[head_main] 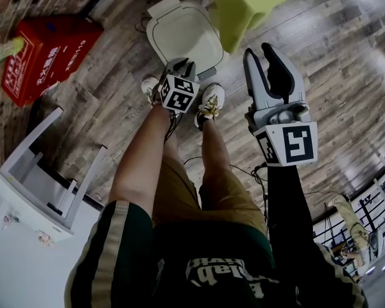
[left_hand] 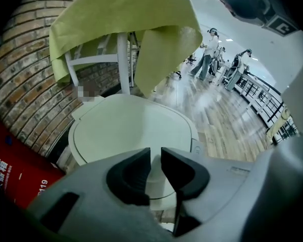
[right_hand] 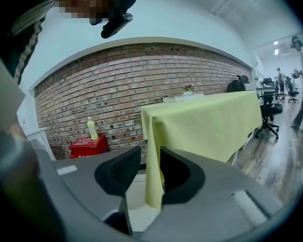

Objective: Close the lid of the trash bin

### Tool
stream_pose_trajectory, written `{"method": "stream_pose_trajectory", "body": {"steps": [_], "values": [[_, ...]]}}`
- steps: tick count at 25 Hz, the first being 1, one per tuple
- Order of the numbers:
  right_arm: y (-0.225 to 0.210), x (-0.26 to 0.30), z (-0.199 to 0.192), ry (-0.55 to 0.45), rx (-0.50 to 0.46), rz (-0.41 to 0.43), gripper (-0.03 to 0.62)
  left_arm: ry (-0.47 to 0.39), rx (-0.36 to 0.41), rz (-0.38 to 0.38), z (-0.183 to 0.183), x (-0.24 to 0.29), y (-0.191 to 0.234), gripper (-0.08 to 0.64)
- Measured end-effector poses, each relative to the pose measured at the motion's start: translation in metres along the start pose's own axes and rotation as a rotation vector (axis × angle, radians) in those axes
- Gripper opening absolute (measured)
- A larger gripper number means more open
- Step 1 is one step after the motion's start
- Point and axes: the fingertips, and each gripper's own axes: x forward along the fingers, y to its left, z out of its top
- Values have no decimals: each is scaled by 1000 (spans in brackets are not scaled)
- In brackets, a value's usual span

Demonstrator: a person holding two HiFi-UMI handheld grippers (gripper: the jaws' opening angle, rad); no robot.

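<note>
Floor [head_main: 321, 63]: glossy grey planks. A light bin could slide here if pushed sideways instead of straight down.
Tablecloth [head_main: 256, 2]: yellow-green, draped over a table just beside the bin. One corner hangs close above the lid's far side but looks clear of the seam.
Red crate [head_main: 48, 53]: against the brick wall, well apart from the bin, with a bottle [right_hand: 92, 127] by it. It plays no part here.
Trash bin [head_main: 186, 40]: white, on the floor directly ahead of the person's shoes [head_main: 212, 101], between crate and table.
Lid [left_hand: 131, 135]: appears to lie flat on the bin with an even seam all round. Whether it has latched cannot be told.
Right gripper [head_main: 260, 50]: held up, well away from the bin, jaws a narrow gap apart with nothing between them.
Left gripper [head_main: 183, 64]: hovers over the lid's near edge, pointing steeply down. Its jaws are slightly parted and pinch nothing; only the lid shows through the gap.
Biggest risk: if the lid works on a push latch, another press could spring it open again.
Lesser risk: a press on the near edge alone could tip or skid the bin toward the table.
Smallest risk: the hard tips could slip off the smooth lid.
</note>
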Motion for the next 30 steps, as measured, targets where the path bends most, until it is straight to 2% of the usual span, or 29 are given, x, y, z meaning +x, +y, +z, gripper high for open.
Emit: {"method": "stream_pose_trajectory", "body": {"steps": [8,30], "values": [[4,-2,-4,4,5,-1,135,-12,-57,-5,1,-1,4,34],[1,-12,-4,-8,5,-21,135,-18,-50,-1,0,-1,-1,80]]}}
